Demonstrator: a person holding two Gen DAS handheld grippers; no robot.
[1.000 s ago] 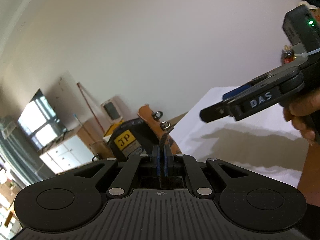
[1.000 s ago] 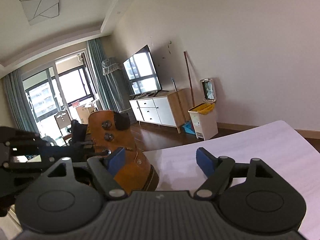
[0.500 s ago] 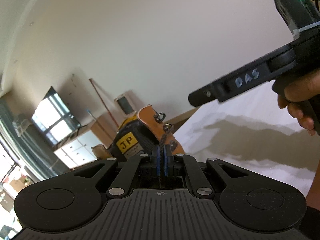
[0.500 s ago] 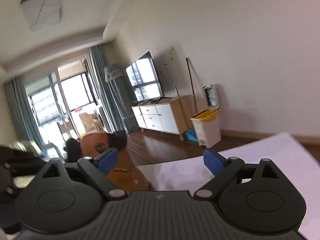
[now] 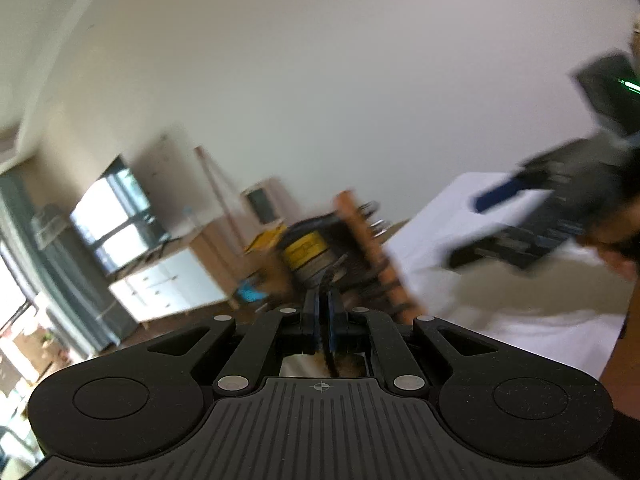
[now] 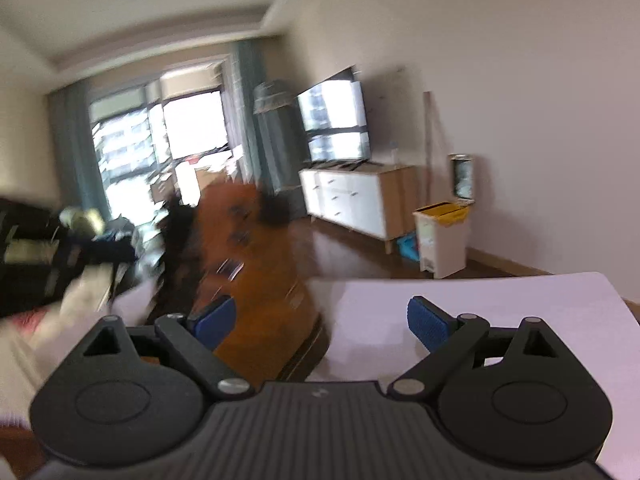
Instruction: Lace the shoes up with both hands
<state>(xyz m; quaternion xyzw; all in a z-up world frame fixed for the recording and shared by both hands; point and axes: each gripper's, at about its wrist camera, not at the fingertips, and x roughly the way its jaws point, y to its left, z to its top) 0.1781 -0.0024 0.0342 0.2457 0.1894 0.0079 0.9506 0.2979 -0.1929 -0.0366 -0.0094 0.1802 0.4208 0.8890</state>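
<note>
Tan leather, blurred by motion, marks the boot [image 6: 256, 280], which stands on the white table [image 6: 500, 312] and serves as the landmark here. In the right wrist view the right gripper [image 6: 320, 320] sits low and close on the near side of the boot, its blue pads spread wide with nothing pressed between them; its jaws have just been opening. The left-hand pad overlaps the boot's lower flank, the right-hand pad hangs over bare tabletop to the right of the boot, so the boot lies ahead and toward the left of that gap rather than squarely inside it.

In the left wrist view the left gripper [image 5: 322, 312] is closed, its two fingers pinched together on a thin dark lace [image 5: 331, 276] that rises from between the pads toward the boot [image 5: 360, 240]. The boot's open top, with a yellow label inside and metal hooks along its tan edge, lies directly beyond the fingertips and very near them. The other gripper [image 5: 532, 216] hovers to the right of the boot over the table, held by a hand [image 5: 616, 248]; it is too smeared to read there.
</note>
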